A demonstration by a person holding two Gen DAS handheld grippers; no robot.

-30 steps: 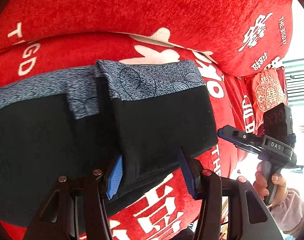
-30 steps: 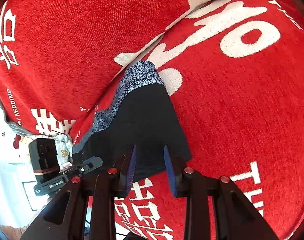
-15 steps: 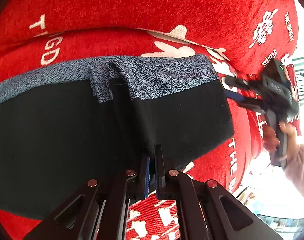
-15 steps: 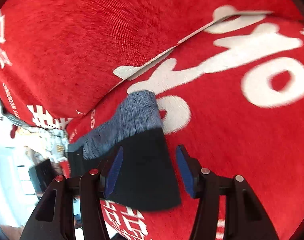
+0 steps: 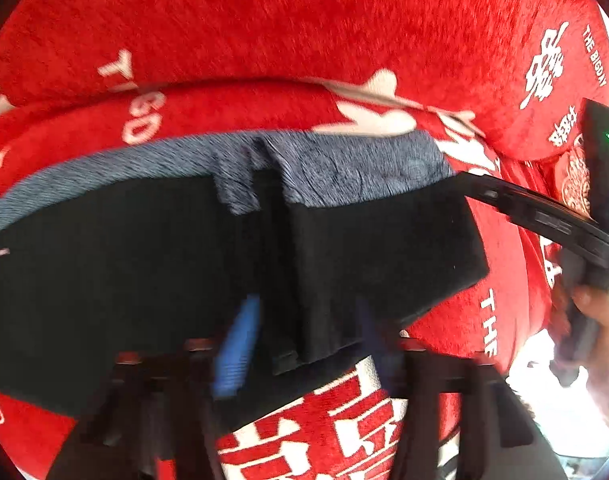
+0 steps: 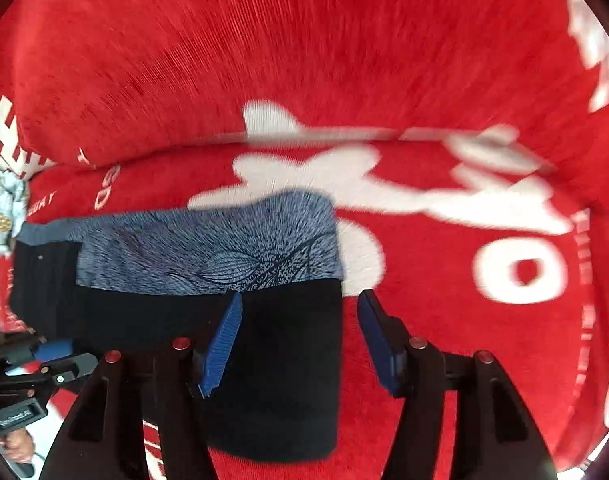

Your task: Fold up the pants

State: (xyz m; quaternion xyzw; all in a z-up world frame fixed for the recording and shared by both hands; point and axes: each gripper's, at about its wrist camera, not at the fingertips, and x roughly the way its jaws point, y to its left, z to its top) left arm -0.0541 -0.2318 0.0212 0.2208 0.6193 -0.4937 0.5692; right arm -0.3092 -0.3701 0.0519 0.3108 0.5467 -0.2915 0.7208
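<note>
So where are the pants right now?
The pants lie folded on the red cushion, low and left of centre in the right wrist view, with their patterned grey band toward the backrest.

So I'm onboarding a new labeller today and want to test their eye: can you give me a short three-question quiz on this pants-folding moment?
1. True or false: the right gripper is clamped shut on the pants.
2. Multiple choice: the patterned blue-grey waistband lies along which edge of the pants in the right wrist view? A) the far edge, toward the back cushion B) the near edge, under the camera C) it is not visible
3. Short answer: what colour is the sofa cover on which the pants lie?

Key
1. False: its jaws stand apart and are opening, one pad over the black cloth, the other over the red cover.
2. A
3. Red, with white lettering.
</note>
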